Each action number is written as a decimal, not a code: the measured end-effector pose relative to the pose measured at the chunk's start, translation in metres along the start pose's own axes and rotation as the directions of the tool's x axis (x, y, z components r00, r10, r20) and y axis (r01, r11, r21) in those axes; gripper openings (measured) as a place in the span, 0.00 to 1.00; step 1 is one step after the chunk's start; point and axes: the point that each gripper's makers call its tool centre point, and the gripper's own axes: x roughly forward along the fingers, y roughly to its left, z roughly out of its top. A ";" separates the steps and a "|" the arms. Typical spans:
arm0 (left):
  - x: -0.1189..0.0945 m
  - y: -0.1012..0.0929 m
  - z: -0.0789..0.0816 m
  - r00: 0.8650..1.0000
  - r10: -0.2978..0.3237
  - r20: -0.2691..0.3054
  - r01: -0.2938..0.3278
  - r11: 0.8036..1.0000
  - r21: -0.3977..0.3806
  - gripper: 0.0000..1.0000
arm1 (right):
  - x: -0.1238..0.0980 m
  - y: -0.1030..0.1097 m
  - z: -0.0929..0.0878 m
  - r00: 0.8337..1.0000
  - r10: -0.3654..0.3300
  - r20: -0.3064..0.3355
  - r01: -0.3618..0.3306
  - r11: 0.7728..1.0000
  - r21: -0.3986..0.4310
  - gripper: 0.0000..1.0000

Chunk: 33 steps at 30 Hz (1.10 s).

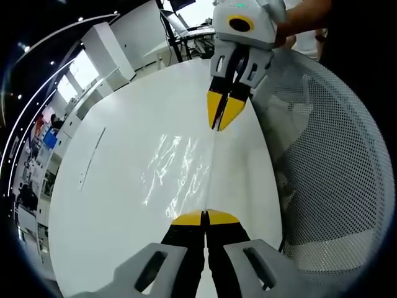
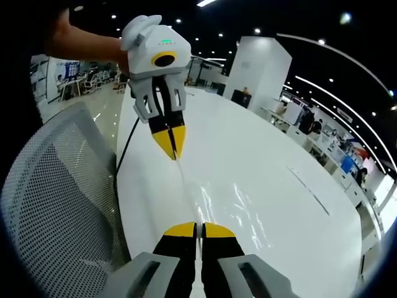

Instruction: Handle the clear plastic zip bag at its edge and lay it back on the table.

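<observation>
Bag stretched taut between both hands!
Left hand-held gripper [image 1: 204, 217] clamps the near edge of the zip bag [image 1: 180, 167]; right hand-held gripper [image 1: 224, 115] pinches the far end, keeping it flat just above the tabletop [image 1: 124, 124], mesh chair [image 1: 335, 161] beside.

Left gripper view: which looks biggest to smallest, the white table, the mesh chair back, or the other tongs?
1. White table.
2. Mesh chair back, nearly as large; nearness to the camera inflates it.
3. Right tongs, smallest, shut on the clear zip bag.
</observation>
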 end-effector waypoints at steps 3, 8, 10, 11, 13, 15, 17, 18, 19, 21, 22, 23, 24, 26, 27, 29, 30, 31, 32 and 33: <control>0.000 0.000 0.000 1.000 0.001 0.000 -0.001 1.000 0.000 0.00 | 0.000 0.000 0.000 1.000 -0.002 -0.001 0.002 1.000 0.001 0.00; -0.001 0.001 -0.001 1.000 0.003 0.000 -0.003 1.000 -0.004 0.00 | -0.001 -0.002 -0.001 1.000 -0.005 -0.003 0.005 1.000 0.002 0.00; -0.001 0.002 -0.001 1.000 0.003 0.000 -0.003 1.000 -0.005 0.00 | -0.002 -0.002 -0.002 1.000 -0.007 -0.003 0.007 1.000 0.001 0.00; -0.001 0.002 -0.002 1.000 0.004 0.000 -0.004 1.000 -0.006 0.00 | -0.002 -0.002 -0.002 1.000 -0.008 -0.004 0.008 1.000 0.002 0.00; -0.001 0.002 -0.002 1.000 0.004 0.000 -0.004 1.000 -0.007 0.00 | -0.002 -0.002 -0.002 1.000 -0.009 -0.004 0.009 1.000 0.004 0.00; -0.001 0.003 -0.003 1.000 0.004 0.000 -0.004 1.000 -0.009 0.00 | -0.003 -0.003 -0.003 1.000 -0.010 -0.005 0.010 1.000 0.005 0.00; -0.001 0.003 -0.003 1.000 0.004 0.001 -0.004 1.000 -0.010 0.00 | -0.003 -0.003 -0.003 1.000 -0.010 -0.006 0.010 1.000 0.006 0.00; -0.001 0.003 -0.003 1.000 0.004 0.001 -0.004 1.000 -0.010 0.00 | -0.003 -0.002 -0.003 1.000 -0.010 -0.005 0.010 1.000 0.007 0.00; -0.001 0.003 -0.003 1.000 0.004 0.000 -0.004 1.000 -0.010 0.00 | -0.003 -0.002 -0.003 1.000 -0.010 -0.005 0.010 1.000 0.009 0.00; -0.001 0.003 -0.003 1.000 0.004 0.001 -0.004 1.000 -0.010 0.00 | -0.003 -0.002 -0.003 1.000 -0.011 -0.007 0.011 1.000 0.008 0.00; -0.001 0.003 -0.003 1.000 0.004 0.000 -0.004 1.000 -0.011 0.00 | -0.003 -0.002 -0.003 1.000 -0.011 -0.006 0.011 1.000 0.010 0.00; -0.002 0.003 -0.004 1.000 0.004 0.001 -0.004 1.000 -0.012 0.00 | -0.003 -0.003 -0.003 1.000 -0.012 -0.006 0.012 1.000 0.010 0.00; -0.002 0.003 -0.004 1.000 0.004 0.001 -0.004 1.000 -0.011 0.00 | -0.003 -0.003 -0.003 1.000 -0.012 -0.006 0.012 1.000 0.010 0.00; -0.002 0.003 -0.004 1.000 0.005 0.000 -0.005 1.000 -0.013 0.00 | -0.003 -0.003 -0.004 1.000 -0.013 -0.007 0.013 1.000 0.009 0.00; -0.002 0.003 -0.005 1.000 0.005 0.000 -0.005 1.000 -0.014 0.00 | -0.003 -0.003 -0.004 1.000 -0.014 -0.007 0.014 1.000 0.011 0.00; -0.002 0.003 -0.006 1.000 0.005 0.000 -0.005 1.000 -0.015 0.00 | -0.004 -0.003 -0.004 1.000 -0.014 -0.007 0.014 1.000 0.013 0.00; -0.003 0.003 -0.006 1.000 0.005 0.000 -0.005 1.000 -0.015 0.00 | -0.004 -0.003 -0.004 1.000 -0.014 -0.007 0.014 1.000 0.011 0.00; -0.003 0.003 -0.006 1.000 0.005 0.000 -0.005 1.000 -0.016 0.00 | -0.004 -0.003 -0.004 1.000 -0.014 -0.007 0.014 1.000 0.010 0.00; -0.003 0.002 -0.006 1.000 0.005 0.000 -0.005 1.000 -0.018 0.00 | -0.004 -0.003 -0.004 1.000 -0.012 -0.008 0.012 1.000 0.014 0.00; -0.003 0.002 -0.006 1.000 0.005 0.000 -0.005 1.000 -0.017 0.00 | -0.004 -0.003 -0.004 1.000 -0.013 -0.008 0.013 1.000 0.011 0.00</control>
